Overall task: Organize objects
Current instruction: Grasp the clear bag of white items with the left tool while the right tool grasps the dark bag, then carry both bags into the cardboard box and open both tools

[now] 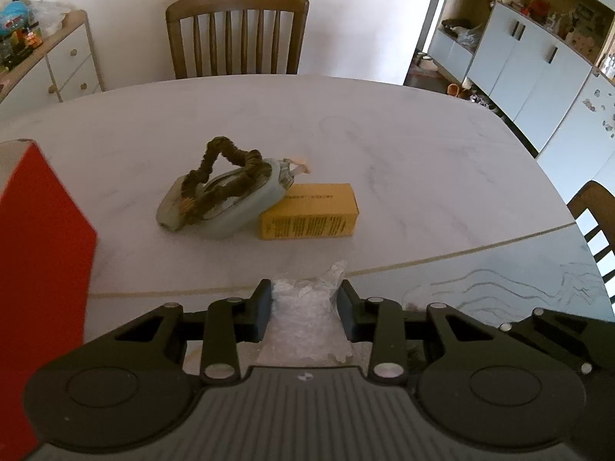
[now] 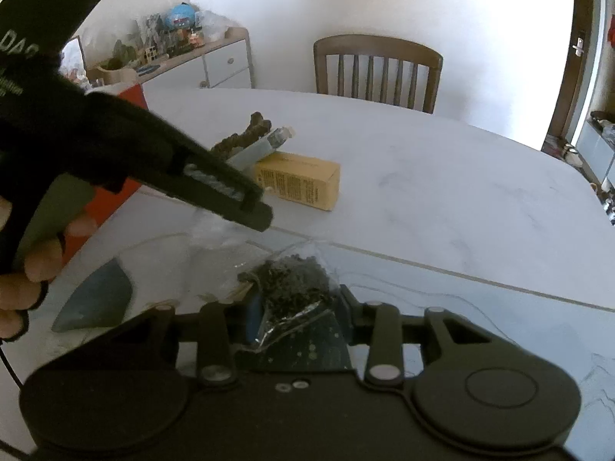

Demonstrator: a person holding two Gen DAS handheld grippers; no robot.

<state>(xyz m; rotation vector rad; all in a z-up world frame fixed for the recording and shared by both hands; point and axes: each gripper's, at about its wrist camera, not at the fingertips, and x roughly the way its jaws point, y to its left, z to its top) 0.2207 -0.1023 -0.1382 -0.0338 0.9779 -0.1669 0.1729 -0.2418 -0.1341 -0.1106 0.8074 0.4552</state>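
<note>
My left gripper is shut on a clear plastic bag of pale beads, held just above the white marble table. My right gripper is shut on a clear bag of dark beads. Further back on the table lie a yellow box and a grey-blue case leaning on it, with a brown scrunchie draped over the case. In the right wrist view the left gripper's fingers reach in from the left, held by a hand, in front of the yellow box.
A red box stands at the table's left edge. A flat teal piece lies near the front left. A wooden chair stands behind the table, another chair at the right. A sideboard and cabinets line the walls.
</note>
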